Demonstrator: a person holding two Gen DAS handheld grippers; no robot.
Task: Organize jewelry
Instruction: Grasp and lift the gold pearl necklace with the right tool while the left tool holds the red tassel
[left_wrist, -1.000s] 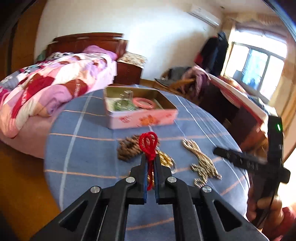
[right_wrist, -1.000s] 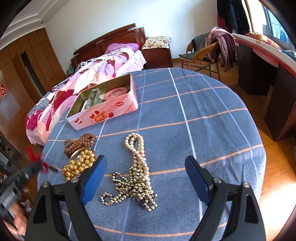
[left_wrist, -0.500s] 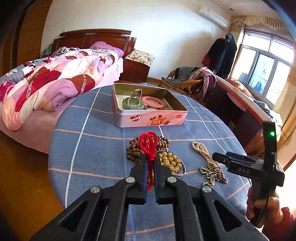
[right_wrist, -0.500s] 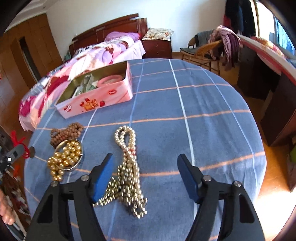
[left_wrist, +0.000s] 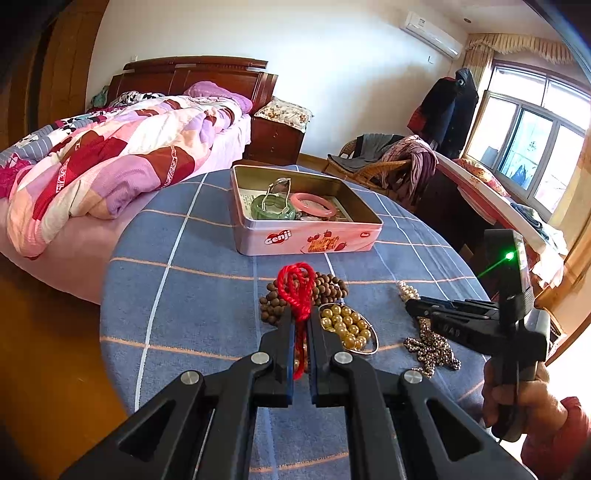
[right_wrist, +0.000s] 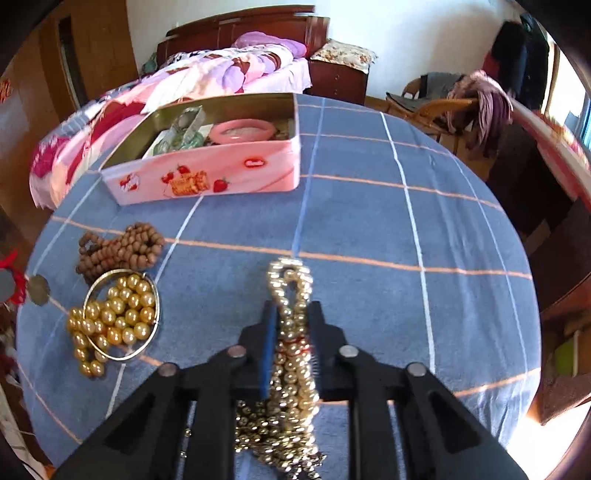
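The right gripper (right_wrist: 291, 317), whose jaws have just been closing, pinches the gold bead necklace (right_wrist: 290, 354) lengthwise on the counter (right_wrist: 369, 229), the tin (right_wrist: 207, 177) lying ahead-left, while the left gripper (left_wrist: 302, 325) clamps the red cord (left_wrist: 297, 288).

My work surface is a round table (right_wrist: 369, 229) under a blue cloth crossed by white and orange lines. Lying directly on it: toward the far side, an open pink tin (right_wrist: 229, 173) with printed pictures on its wall; nearer me, a heap of brown wooden beads (right_wrist: 118, 247); touching that heap, a thin metal ring (right_wrist: 153, 317) with gold pearls (right_wrist: 114, 317) piled inside it and spilling over its near rim; to their right, a bundle of small gold bead chains (right_wrist: 291, 369), its looped end pointing toward the tin.
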